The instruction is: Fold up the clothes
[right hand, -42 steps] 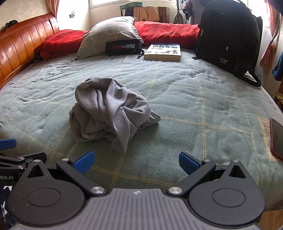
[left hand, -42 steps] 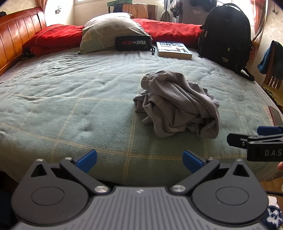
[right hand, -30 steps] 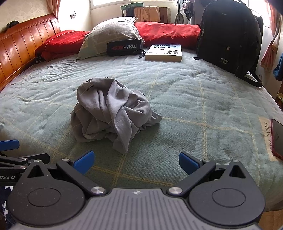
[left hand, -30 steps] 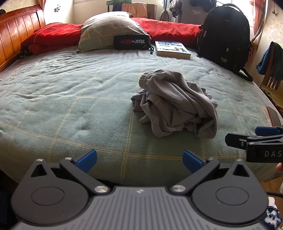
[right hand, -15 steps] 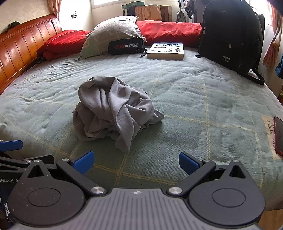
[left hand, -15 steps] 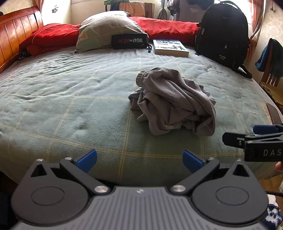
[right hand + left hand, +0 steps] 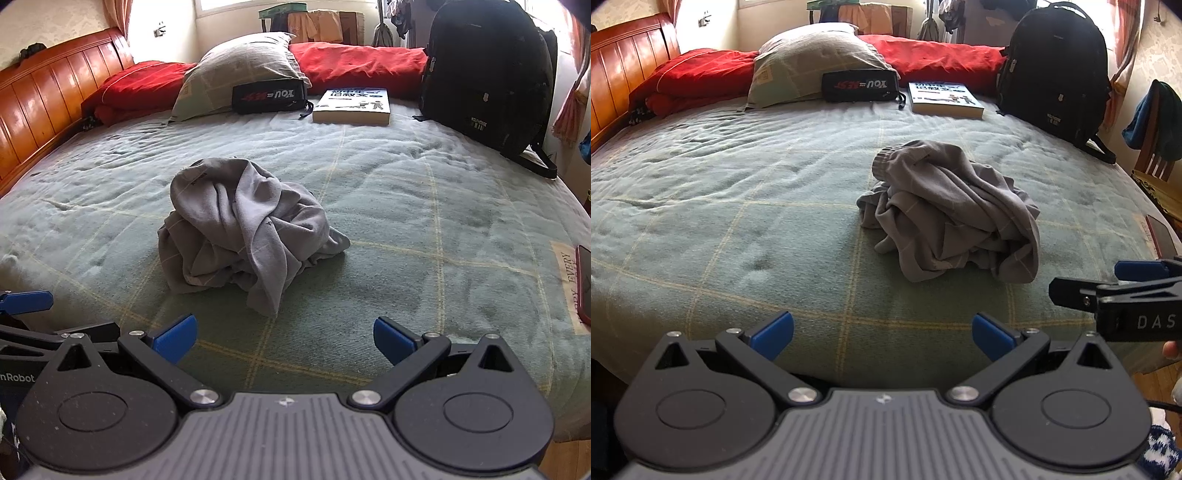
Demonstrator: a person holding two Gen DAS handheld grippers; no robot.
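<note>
1. Crumpled grey fabric garment (image 7: 951, 214), centre frame on the green checked bedspread (image 7: 738, 206), appears larger than before: both grippers have advanced.
2. Left gripper (image 7: 882, 330) and right gripper (image 7: 282, 338): jaws wide, empty; grasp not begun.

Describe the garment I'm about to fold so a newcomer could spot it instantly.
On the green checked bedspread, ahead of both open grippers, sits a crumpled grey garment. It lies alone mid-bed, nearer than the book and black backpack by the pillows.
</note>
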